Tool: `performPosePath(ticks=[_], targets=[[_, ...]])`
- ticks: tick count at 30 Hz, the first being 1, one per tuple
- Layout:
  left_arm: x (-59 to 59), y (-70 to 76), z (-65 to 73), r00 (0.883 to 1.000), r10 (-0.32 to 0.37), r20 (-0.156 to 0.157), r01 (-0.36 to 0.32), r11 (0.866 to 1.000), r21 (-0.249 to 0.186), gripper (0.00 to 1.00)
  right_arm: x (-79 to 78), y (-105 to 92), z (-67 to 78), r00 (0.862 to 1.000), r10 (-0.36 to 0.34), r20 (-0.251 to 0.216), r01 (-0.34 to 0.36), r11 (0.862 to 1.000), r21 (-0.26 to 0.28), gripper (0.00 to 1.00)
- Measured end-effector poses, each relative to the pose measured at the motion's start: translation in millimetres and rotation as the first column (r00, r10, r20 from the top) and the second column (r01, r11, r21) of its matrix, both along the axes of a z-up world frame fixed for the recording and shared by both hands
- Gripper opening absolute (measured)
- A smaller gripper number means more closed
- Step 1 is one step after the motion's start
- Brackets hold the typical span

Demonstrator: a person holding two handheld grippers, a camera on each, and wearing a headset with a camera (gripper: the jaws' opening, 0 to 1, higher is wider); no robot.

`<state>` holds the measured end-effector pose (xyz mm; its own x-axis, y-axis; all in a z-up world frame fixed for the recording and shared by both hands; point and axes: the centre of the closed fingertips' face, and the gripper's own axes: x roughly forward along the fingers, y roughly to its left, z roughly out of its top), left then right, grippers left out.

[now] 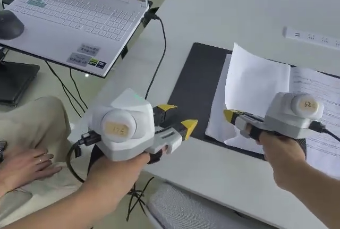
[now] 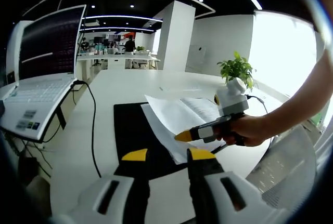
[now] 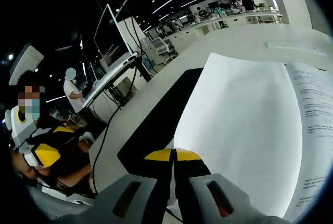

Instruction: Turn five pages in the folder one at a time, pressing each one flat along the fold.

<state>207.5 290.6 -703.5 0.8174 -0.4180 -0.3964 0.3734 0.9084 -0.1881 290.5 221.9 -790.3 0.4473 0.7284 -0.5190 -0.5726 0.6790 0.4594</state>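
The open folder lies on the white table, its black cover [image 1: 196,85] [image 2: 130,130] [image 3: 156,130] spread left and a printed page [image 1: 319,96] on the right. One white page [image 1: 255,80] [image 2: 171,115] [image 3: 244,130] stands lifted and curved over the fold. My right gripper [image 1: 229,115] [image 3: 173,155] is shut on that page's lower edge; it also appears in the left gripper view [image 2: 184,136]. My left gripper [image 1: 178,117] [image 2: 167,155] hovers open left of the folder, off the table's front edge, holding nothing.
A white laptop [image 1: 74,16] sits at the back left with a black cable [image 1: 159,53] running toward the folder. A power strip [image 1: 313,39] lies at the back right. A person's hand [image 1: 21,165] rests at lower left. A potted plant [image 2: 237,68] stands beyond.
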Motion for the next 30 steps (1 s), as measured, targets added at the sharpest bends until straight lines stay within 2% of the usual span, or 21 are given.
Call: performPosePath(ticks=[4,11,16,18,19,20,22,23,24,25,26,27,29,30], targets=[[-2.5,5.7,-1.8,1.000,0.011,-0.001,-0.011,1.000,-0.004,0.27,-0.4,4.4,-7.1,1.000,0.003,-0.022,-0.003,1.000,-0.012,0.00],[-5.0,9.1,-4.5,1.000,0.014,-0.010,-0.014,1.000,-0.005,0.27,-0.9,7.3,-8.7,0.999,-0.005,-0.035,0.004,1.000,-0.014,0.01],[-5.4,7.2,-5.2,1.000,0.006,-0.012,-0.006,1.000,-0.001,0.27,-4.3,15.7,-5.1,0.998,-0.006,-0.057,0.007,1.000,0.030,0.12],[-5.4,6.9,-4.9,1.000,0.005,-0.012,-0.005,1.000,0.001,0.26,-6.7,21.2,0.7,0.998,0.006,-0.055,-0.003,0.998,0.066,0.13],[-5.4,6.5,-4.1,1.000,0.006,-0.010,-0.006,1.000,-0.002,0.26,-8.3,22.2,2.3,0.998,0.003,-0.061,0.002,0.998,0.070,0.17],[-5.3,6.5,-4.1,1.000,0.005,-0.008,-0.005,1.000,0.002,0.27,-12.0,26.8,6.2,0.998,0.016,-0.067,-0.009,0.995,0.098,0.18],[-6.1,5.6,-4.8,1.000,0.001,-0.012,-0.001,1.000,0.005,0.26,-18.6,30.4,9.0,0.997,0.030,-0.075,-0.022,0.994,0.103,0.15],[-6.1,5.6,-4.8,1.000,0.001,-0.011,-0.001,1.000,0.007,0.26,-23.1,33.7,14.0,0.997,0.036,-0.074,-0.026,0.990,0.136,0.16],[-6.3,5.6,-5.7,1.000,0.000,-0.013,0.001,1.000,0.012,0.26,-27.4,37.7,19.8,0.994,0.036,-0.098,-0.018,0.982,0.186,0.16],[-6.3,4.8,-6.3,1.000,-0.003,-0.015,0.004,1.000,0.011,0.26,-30.8,36.9,21.7,0.992,0.024,-0.127,0.002,0.979,0.202,0.16],[-6.1,4.3,-7.2,1.000,-0.005,-0.017,0.005,1.000,0.013,0.25,-33.3,36.3,25.6,0.991,0.020,-0.130,0.009,0.976,0.218,0.16],[-5.6,3.8,-9.0,1.000,-0.008,-0.021,0.008,1.000,0.022,0.24,-32.8,34.2,33.1,0.994,0.005,-0.112,0.023,0.969,0.244,0.14],[-2.9,-0.5,-14.3,0.999,-0.025,-0.031,0.026,0.999,0.033,0.21,-35.2,21.2,54.3,0.993,-0.037,-0.111,0.070,0.948,0.311,0.11],[-0.6,-3.2,-16.2,0.999,-0.032,-0.030,0.033,0.999,0.038,0.21,-30.0,8.9,66.1,0.991,-0.090,-0.099,0.119,0.931,0.344,0.12]])
